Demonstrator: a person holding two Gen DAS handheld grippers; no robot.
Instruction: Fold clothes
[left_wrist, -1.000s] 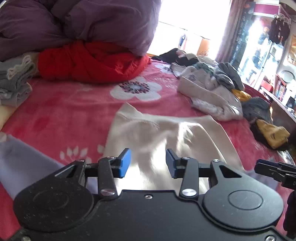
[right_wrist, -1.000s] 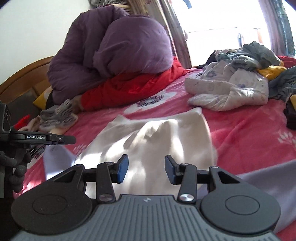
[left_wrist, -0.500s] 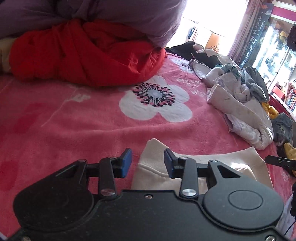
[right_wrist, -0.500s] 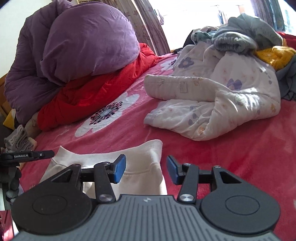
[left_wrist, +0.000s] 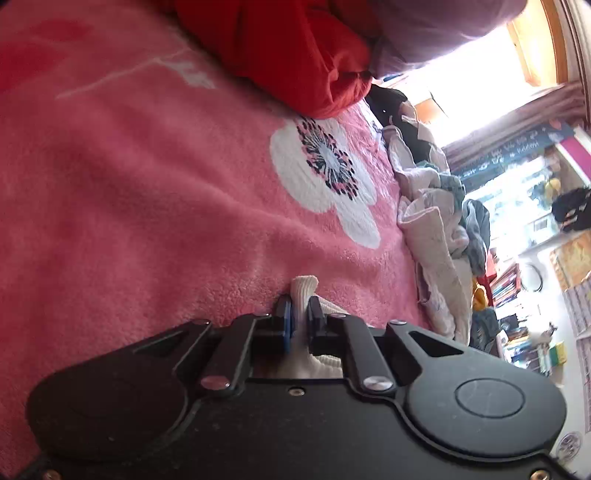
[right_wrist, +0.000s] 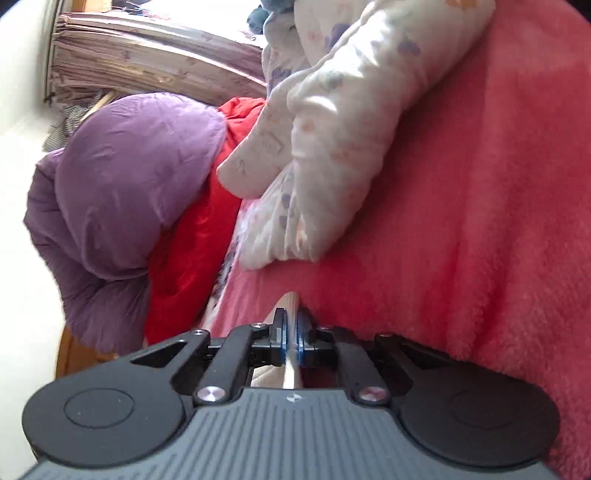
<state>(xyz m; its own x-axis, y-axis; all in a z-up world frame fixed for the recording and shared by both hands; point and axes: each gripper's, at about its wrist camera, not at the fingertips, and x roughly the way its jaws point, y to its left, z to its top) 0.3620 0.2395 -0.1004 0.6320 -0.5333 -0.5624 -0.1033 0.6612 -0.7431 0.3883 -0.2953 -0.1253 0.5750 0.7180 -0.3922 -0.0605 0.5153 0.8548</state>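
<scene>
A cream garment lies on the pink flowered blanket (left_wrist: 147, 206). My left gripper (left_wrist: 299, 314) is shut on the garment's far left corner; its ribbed hem (left_wrist: 303, 287) sticks out past the blue pads. My right gripper (right_wrist: 291, 326) is shut on the far right corner, where a thin cream edge (right_wrist: 290, 301) shows between the pads. Both grippers are rolled sideways and sit low at the blanket. The rest of the garment is hidden behind the gripper bodies.
A red quilt (left_wrist: 295, 51) and a purple duvet (right_wrist: 122, 177) are heaped at the head of the bed. A white floral padded garment (right_wrist: 351, 129) lies close beyond my right gripper. A pile of mixed clothes (left_wrist: 443, 229) lies along the bed's right side.
Both grippers moved forward to the garment's far corners, rolled sideways and closed on them. They were open half a second ago.
</scene>
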